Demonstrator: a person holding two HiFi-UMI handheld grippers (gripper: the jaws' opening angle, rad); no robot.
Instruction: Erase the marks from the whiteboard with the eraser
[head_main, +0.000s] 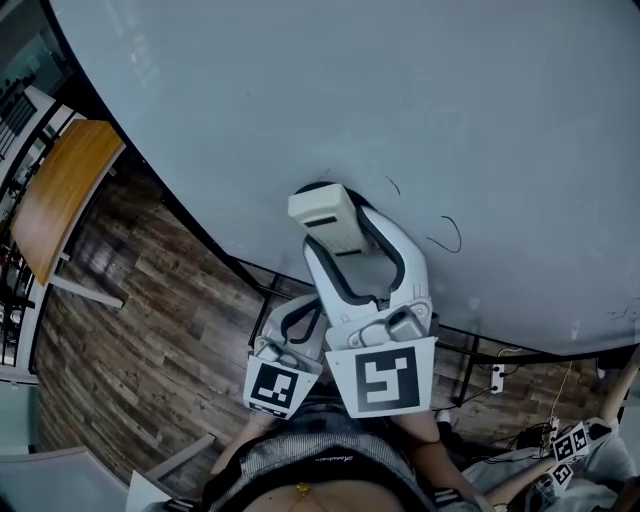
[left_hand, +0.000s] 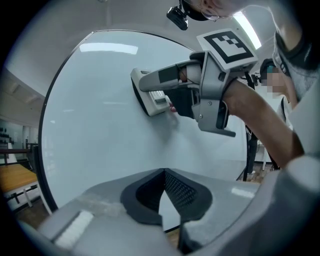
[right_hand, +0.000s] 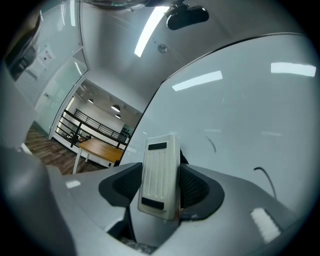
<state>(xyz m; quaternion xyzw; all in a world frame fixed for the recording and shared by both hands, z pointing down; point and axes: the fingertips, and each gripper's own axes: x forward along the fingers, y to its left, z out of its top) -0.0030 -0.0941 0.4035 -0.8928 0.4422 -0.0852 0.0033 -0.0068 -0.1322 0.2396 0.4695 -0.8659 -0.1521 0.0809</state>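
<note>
White eraser (right_hand: 160, 175) clamped in right tongs (right_hand: 161, 192), face pressed on whiteboard (head_main: 420, 90), two thin dark marks (head_main: 452, 236) just right of it, left tongs (left_hand: 163, 175) closed on nothing, low beside right tongs, below board's bottom edge

The head view looks steeply down along the whiteboard (head_main: 420, 90). Both gripper views face that board from close by, and all three share the eraser (head_main: 325, 215).

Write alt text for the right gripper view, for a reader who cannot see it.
The right gripper is shut on a white eraser at the whiteboard. Two thin dark marks show on the board to its right.
</note>
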